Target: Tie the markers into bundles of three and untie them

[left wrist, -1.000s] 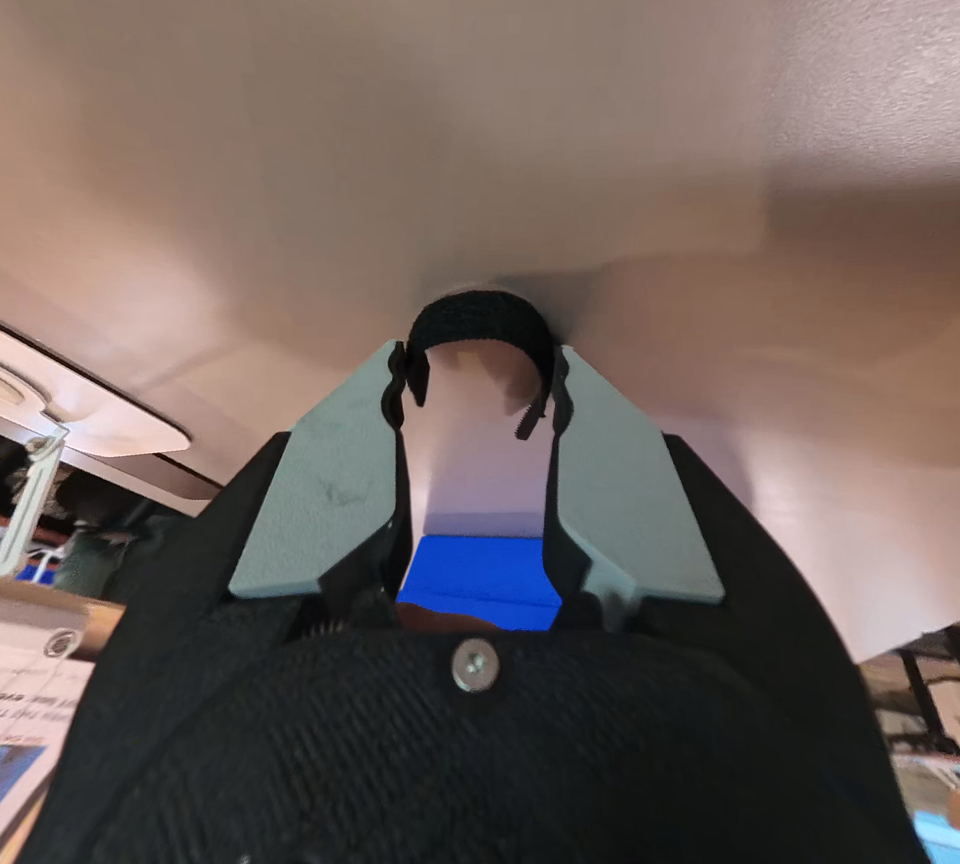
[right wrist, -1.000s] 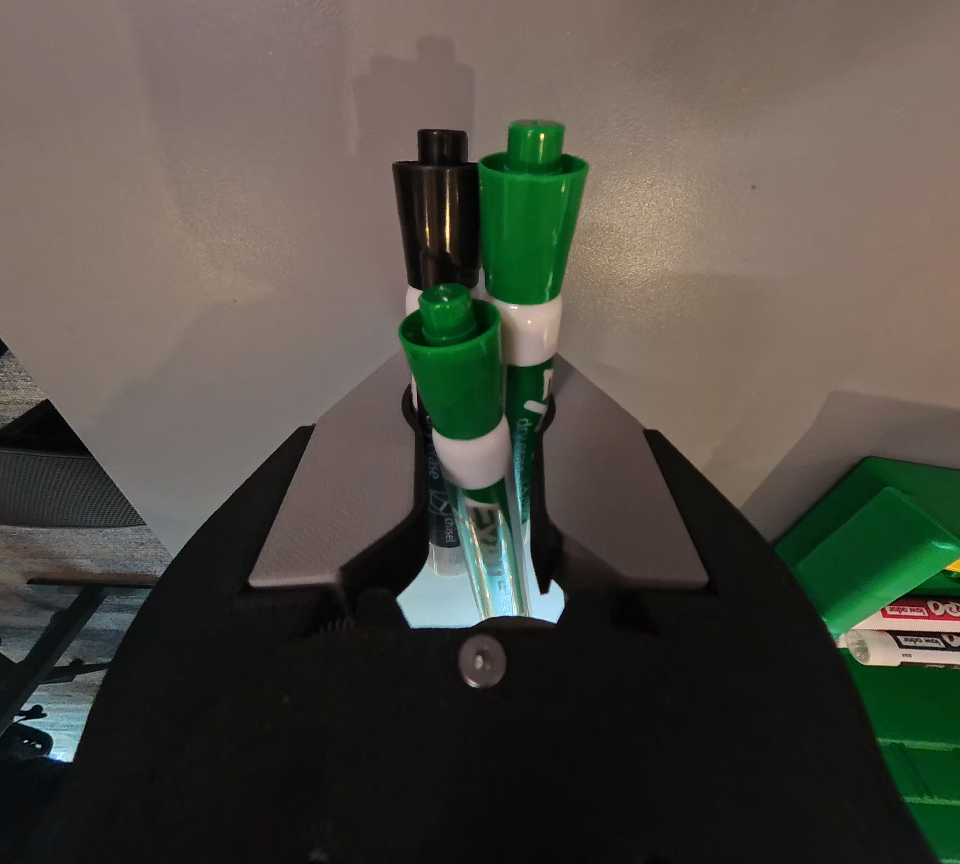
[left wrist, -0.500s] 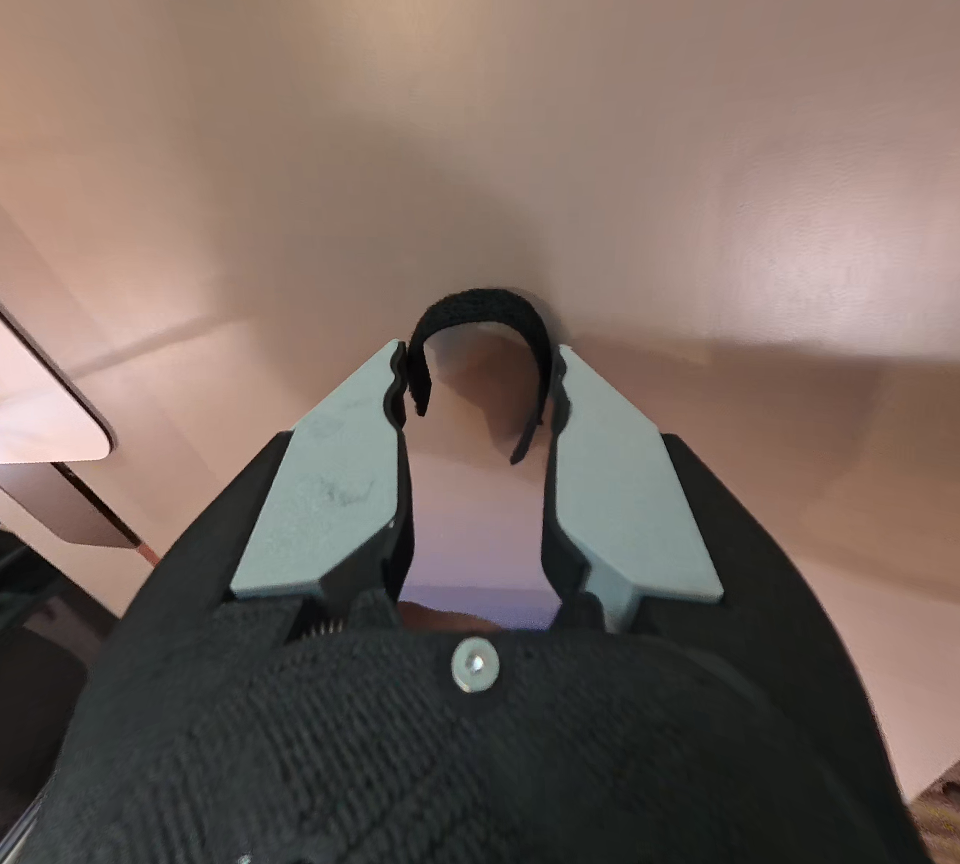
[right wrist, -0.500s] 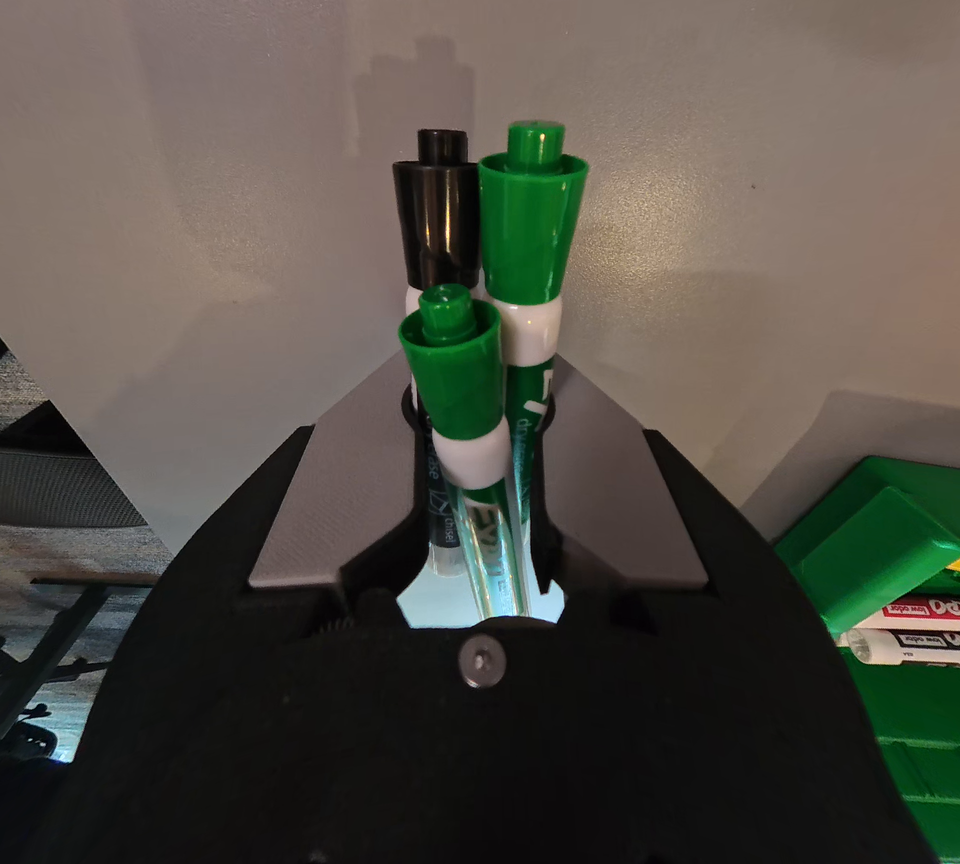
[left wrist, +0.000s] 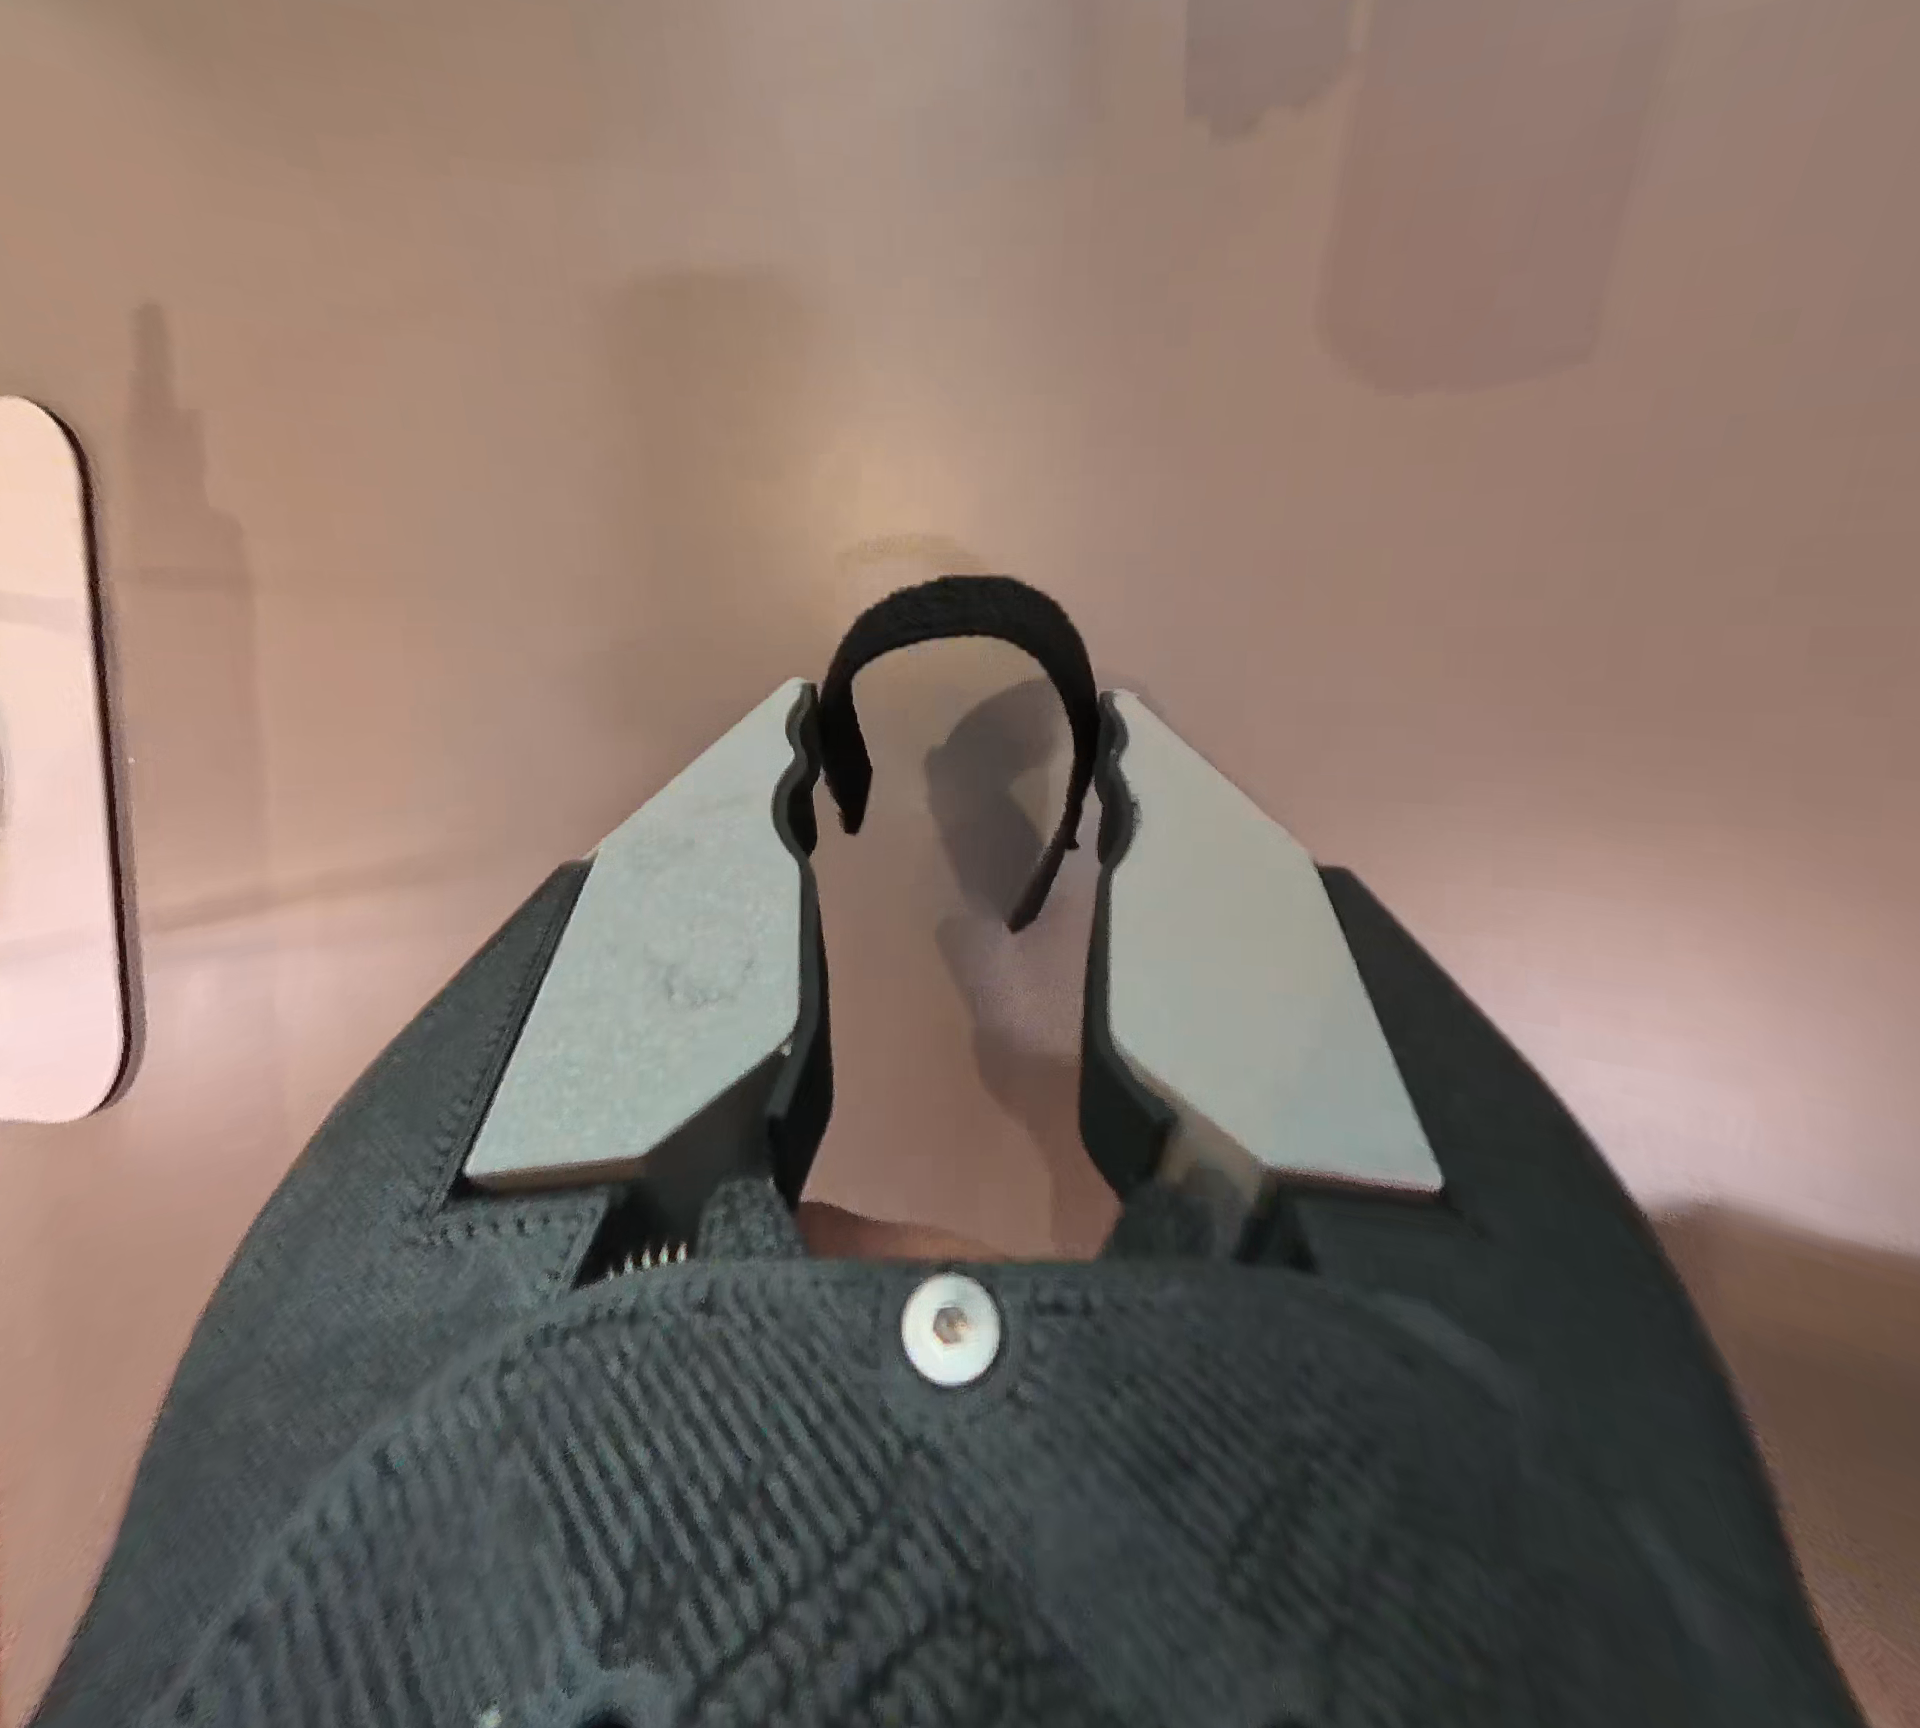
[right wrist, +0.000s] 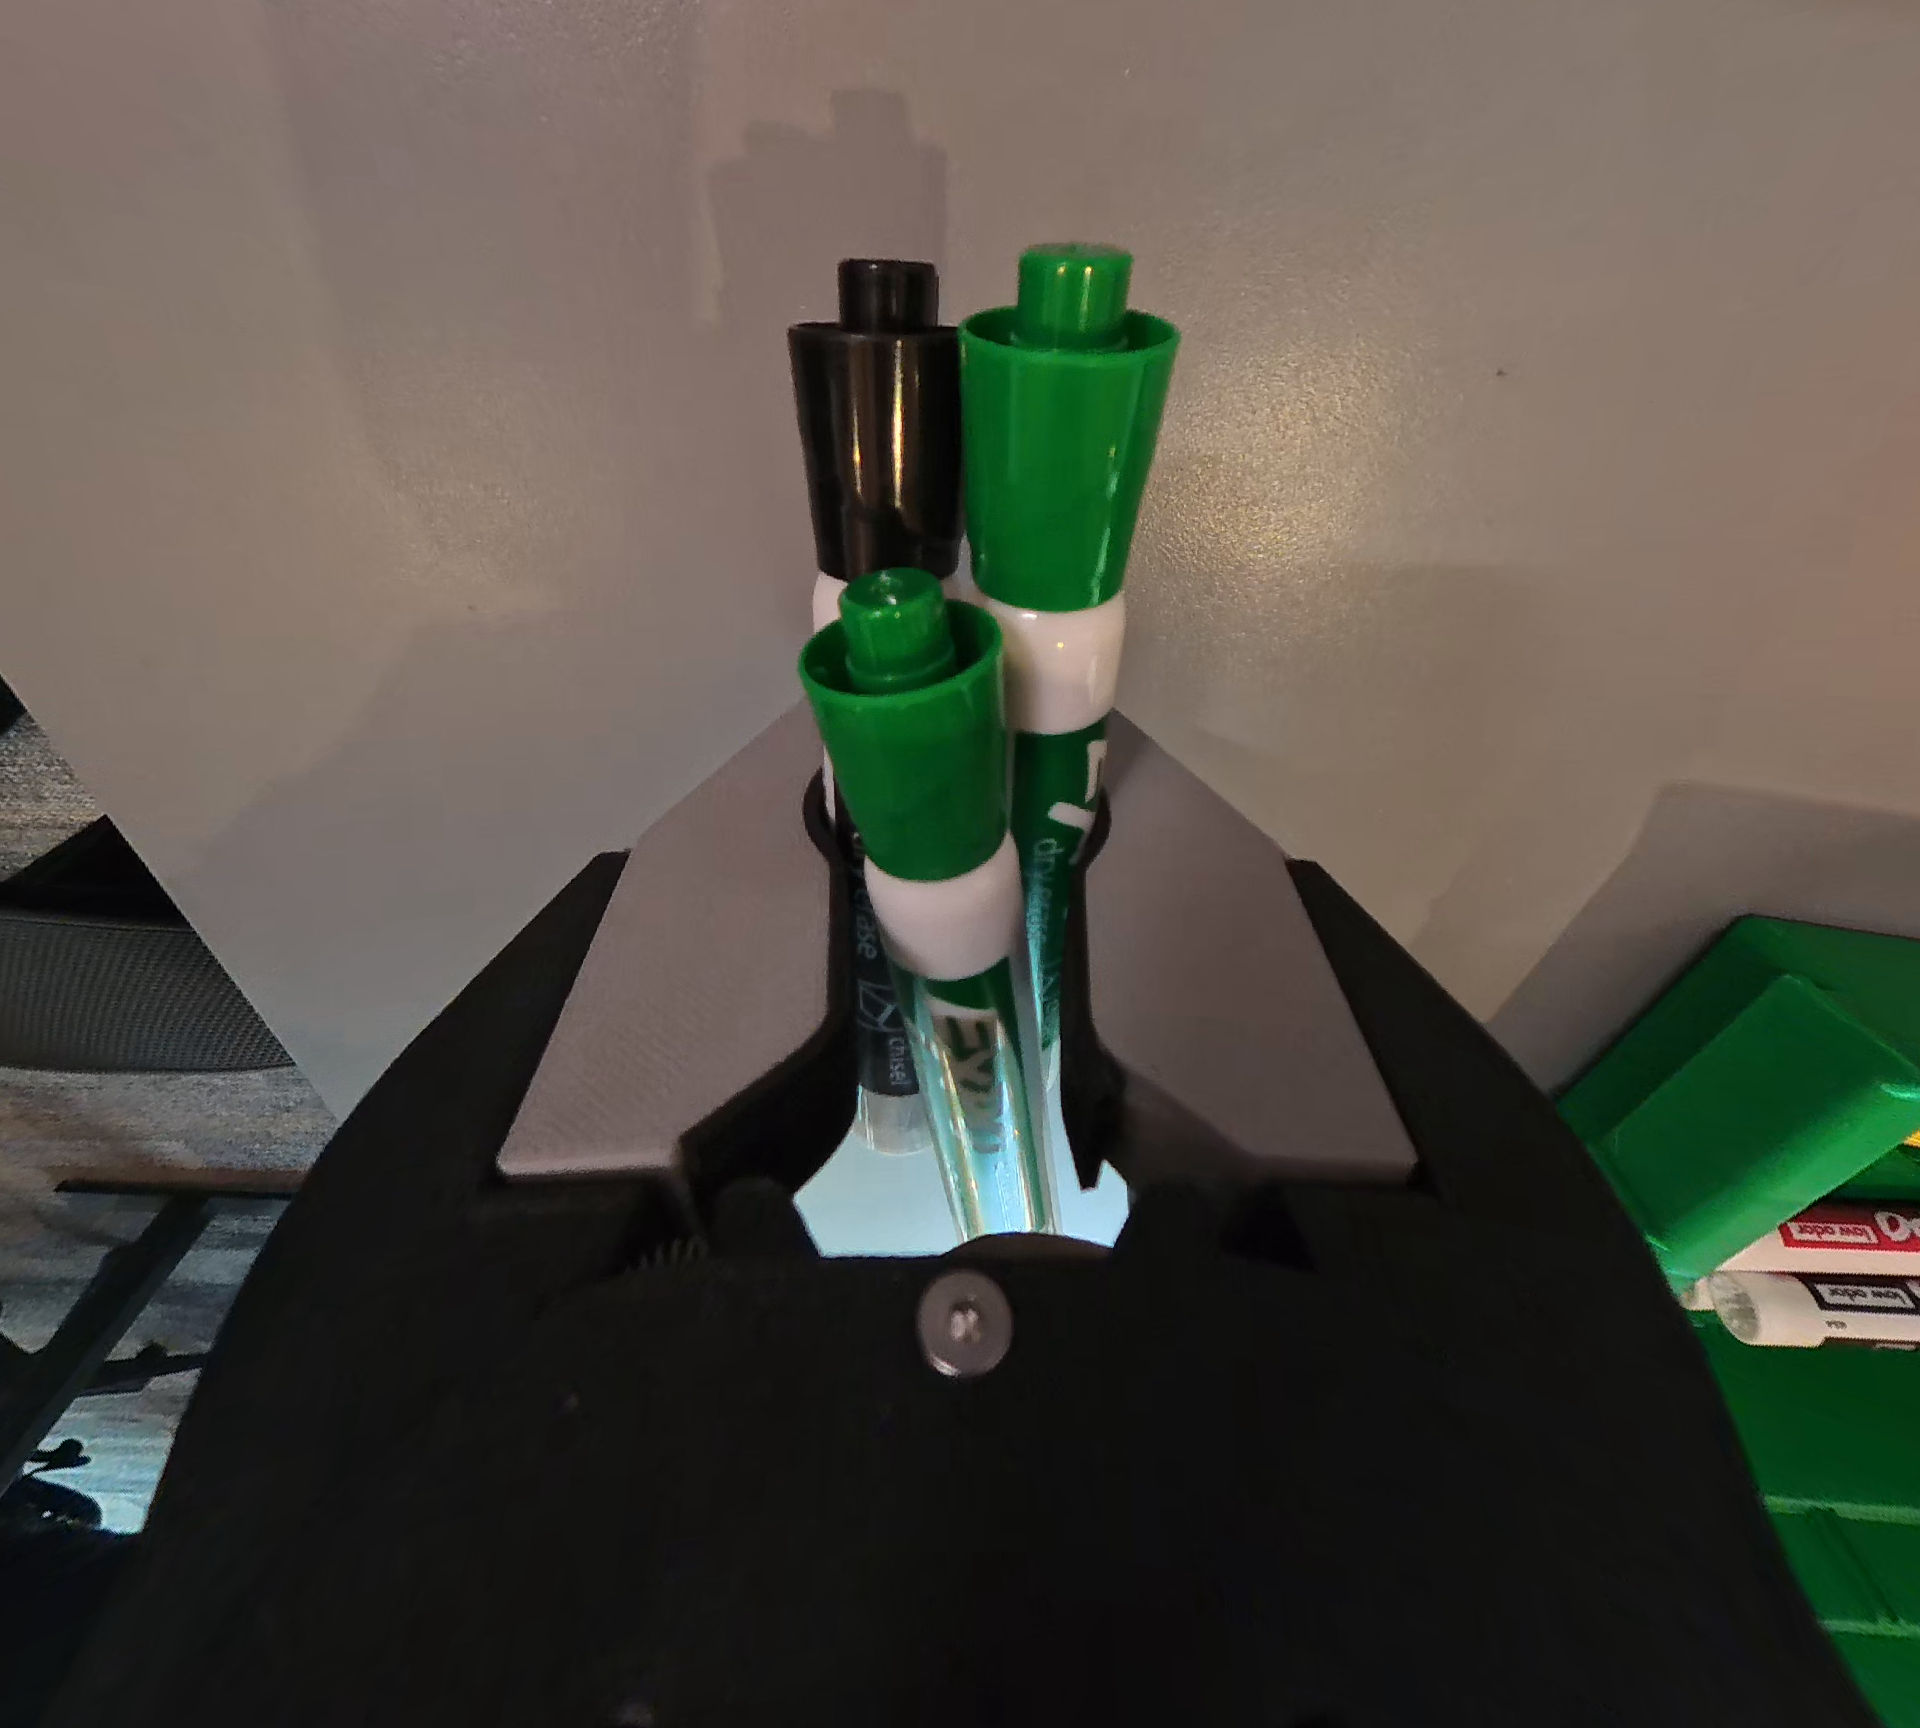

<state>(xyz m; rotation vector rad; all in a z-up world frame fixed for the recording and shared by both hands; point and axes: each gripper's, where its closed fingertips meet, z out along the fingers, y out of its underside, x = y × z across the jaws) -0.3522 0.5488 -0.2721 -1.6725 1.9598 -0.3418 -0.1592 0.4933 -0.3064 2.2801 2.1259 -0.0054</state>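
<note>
- Black strap [left wrist: 961, 629]: arching between the left claw [left wrist: 958, 748] pads, both ends pressed at the tips, loop bulging forward past them.
- Markers [right wrist: 966, 743], two green and one black: standing clamped in the right claw [right wrist: 961, 821], long axes running along the fingers, caps forward.
- Relation: the other claw showing in neither view, so I cannot tell which way the markers lie from the strap.
- Surface: plain pale tabletop [left wrist: 520, 224].
- Room: green box [right wrist: 1766, 1107] holding more markers at right.
</note>
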